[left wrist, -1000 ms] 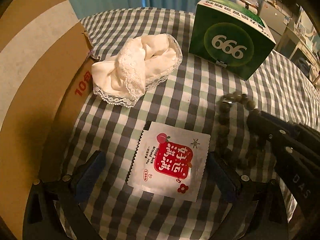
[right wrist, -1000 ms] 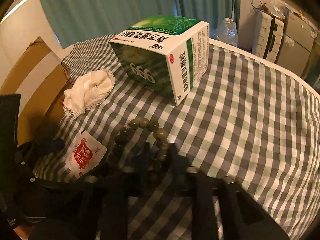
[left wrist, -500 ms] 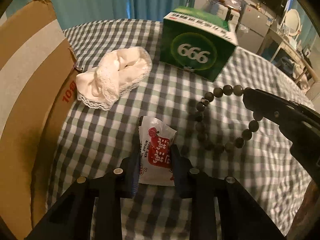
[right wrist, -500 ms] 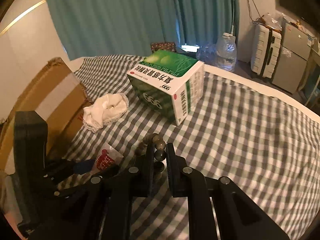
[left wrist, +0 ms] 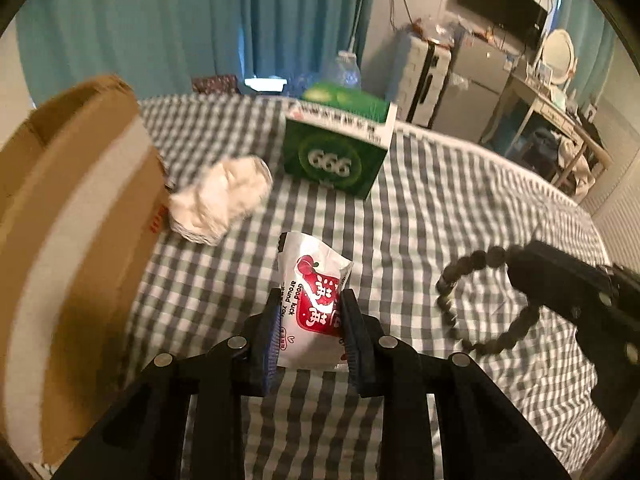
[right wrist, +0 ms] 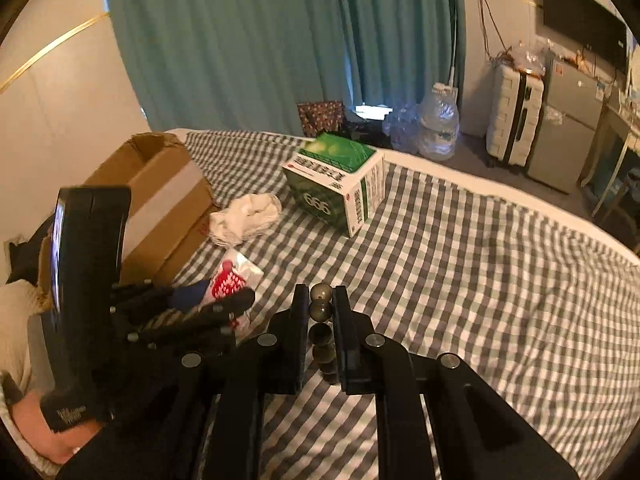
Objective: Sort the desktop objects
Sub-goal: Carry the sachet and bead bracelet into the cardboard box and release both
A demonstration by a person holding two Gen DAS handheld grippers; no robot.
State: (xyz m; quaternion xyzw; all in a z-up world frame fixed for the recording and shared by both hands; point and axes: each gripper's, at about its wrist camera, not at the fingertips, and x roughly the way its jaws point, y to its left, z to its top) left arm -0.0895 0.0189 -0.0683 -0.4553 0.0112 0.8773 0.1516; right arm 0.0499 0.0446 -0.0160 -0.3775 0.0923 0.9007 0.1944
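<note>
The small packet (left wrist: 316, 300) is pinched in the left gripper (left wrist: 310, 312) and the bead bracelet (right wrist: 322, 312) in the right gripper (right wrist: 320, 316). Both were lifted off the checked cloth (left wrist: 440, 208) since a second ago. Nothing is seen dropped into the cardboard box (left wrist: 80, 208) yet. The white cloth (left wrist: 220, 196) and green box (left wrist: 336, 160) are left lying farther back.

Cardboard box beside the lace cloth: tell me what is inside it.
The cardboard box stands open at the top, but only its flaps and outer wall show. Its inside is hidden in both views, so its contents cannot be told. The white lace cloth lies outside against it.
</note>
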